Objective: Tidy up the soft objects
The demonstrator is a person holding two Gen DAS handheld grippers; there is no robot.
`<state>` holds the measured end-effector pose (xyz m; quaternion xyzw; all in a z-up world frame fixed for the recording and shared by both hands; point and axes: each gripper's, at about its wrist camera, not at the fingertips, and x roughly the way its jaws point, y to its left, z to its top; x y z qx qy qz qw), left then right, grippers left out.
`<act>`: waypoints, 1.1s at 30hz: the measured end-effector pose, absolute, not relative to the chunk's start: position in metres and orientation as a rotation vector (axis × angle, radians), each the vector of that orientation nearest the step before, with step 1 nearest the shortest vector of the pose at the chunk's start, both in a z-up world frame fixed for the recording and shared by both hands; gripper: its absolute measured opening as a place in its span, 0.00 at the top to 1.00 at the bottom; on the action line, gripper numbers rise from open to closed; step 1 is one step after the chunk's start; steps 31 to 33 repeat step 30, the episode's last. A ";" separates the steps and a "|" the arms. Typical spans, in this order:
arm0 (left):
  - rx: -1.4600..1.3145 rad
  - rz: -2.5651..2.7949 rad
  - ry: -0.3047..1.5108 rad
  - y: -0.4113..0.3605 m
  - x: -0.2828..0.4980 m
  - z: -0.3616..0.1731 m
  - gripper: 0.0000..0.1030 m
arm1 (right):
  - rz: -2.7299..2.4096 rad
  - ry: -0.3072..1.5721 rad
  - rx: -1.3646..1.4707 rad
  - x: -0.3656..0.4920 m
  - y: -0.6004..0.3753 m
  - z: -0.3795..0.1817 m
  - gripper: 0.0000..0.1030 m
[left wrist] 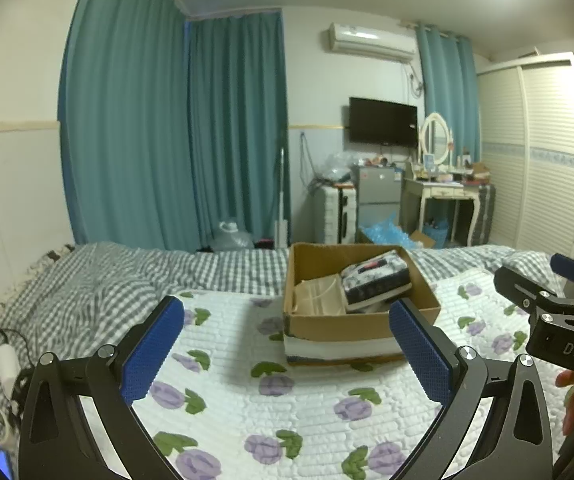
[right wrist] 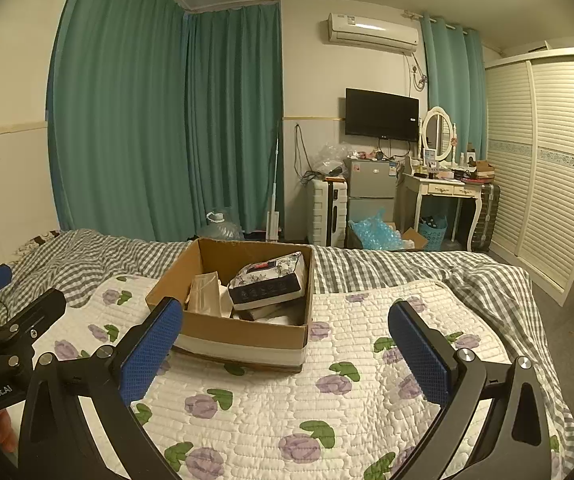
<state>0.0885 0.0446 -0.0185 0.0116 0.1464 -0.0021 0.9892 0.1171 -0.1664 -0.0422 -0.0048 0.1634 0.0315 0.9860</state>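
Observation:
A cardboard box [left wrist: 351, 326] stands on the white quilt with purple flowers [left wrist: 287, 408]; it also shows in the right wrist view [right wrist: 243, 334]. Inside lie a floral soft pack [left wrist: 379, 282] [right wrist: 267, 282] and a beige folded item [left wrist: 319, 298] [right wrist: 207, 294]. My left gripper [left wrist: 287, 352] is open and empty, just short of the box. My right gripper [right wrist: 285, 352] is open and empty, to the right of the box's near corner. The right gripper shows at the right edge of the left wrist view [left wrist: 559, 312], and the left gripper at the left edge of the right wrist view [right wrist: 7, 320].
A grey checked sheet [left wrist: 99, 280] covers the bed behind the quilt. Cables and a white device [left wrist: 5, 360] lie at the bed's left edge. Beyond the bed are teal curtains [left wrist: 175, 128], a suitcase, a small fridge, a dressing table [right wrist: 447, 196] and a slatted wardrobe [right wrist: 547, 168].

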 end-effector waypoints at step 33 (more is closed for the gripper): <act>0.023 -0.018 0.292 0.047 0.086 -0.018 0.00 | 0.067 0.345 0.007 0.119 -0.167 -0.043 0.00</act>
